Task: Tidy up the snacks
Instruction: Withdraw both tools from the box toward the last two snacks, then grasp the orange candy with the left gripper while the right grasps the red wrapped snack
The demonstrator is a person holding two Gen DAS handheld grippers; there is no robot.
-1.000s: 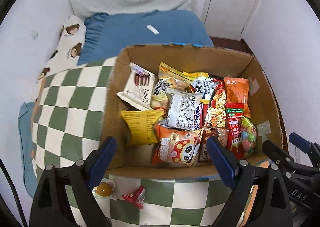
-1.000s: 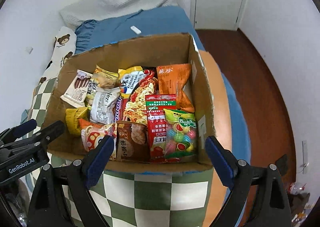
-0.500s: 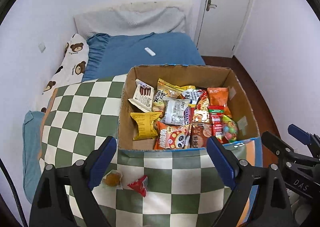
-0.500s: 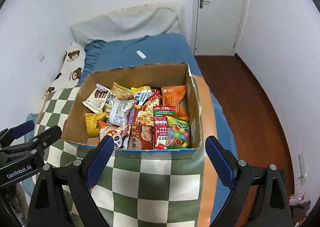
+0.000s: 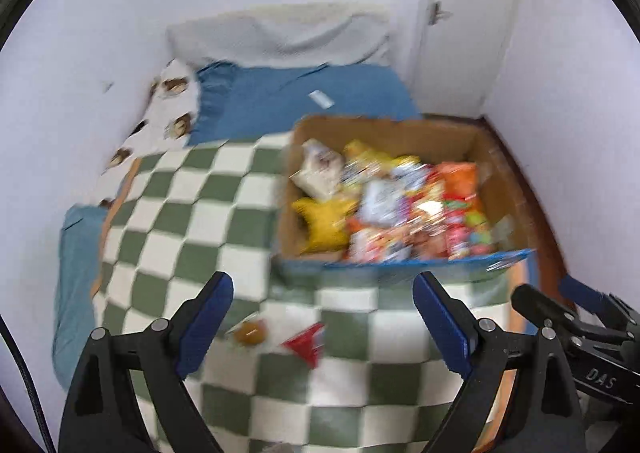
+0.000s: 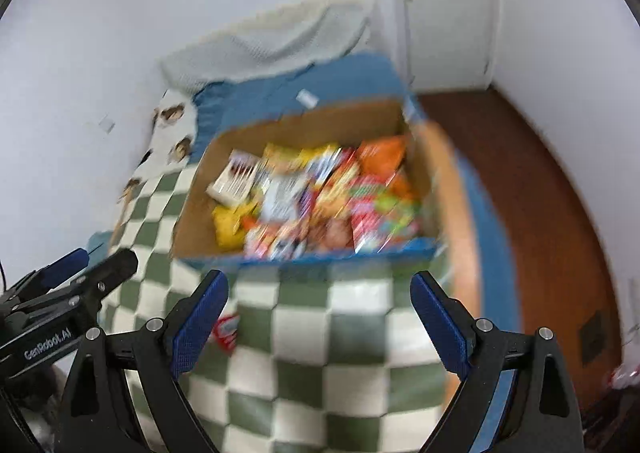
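A cardboard box (image 5: 502, 173) (image 6: 196, 209) full of several colourful snack packets stands on a green-and-white checked blanket (image 5: 180, 221) (image 6: 340, 317). Two loose snacks lie on the blanket in front of the box: a small round brownish one (image 5: 250, 333) and a red triangular packet (image 5: 306, 343) (image 6: 226, 329). My left gripper (image 5: 322, 301) hangs open and empty above these two snacks. My right gripper (image 6: 318, 297) is open and empty too, short of the box's near wall. Both views are blurred.
The bed has a blue sheet (image 5: 300, 101), a bear-print pillow (image 5: 160, 121) at the left and a pale pillow (image 5: 280, 33) by the wall. A white door (image 6: 444, 9) and brown floor (image 6: 540, 193) lie to the right. White walls close in on both sides.
Both grippers have drawn back and up from the box, so it looks smaller and farther. The two loose snacks now sit between the left gripper's fingers in its view. Jaws unchanged.
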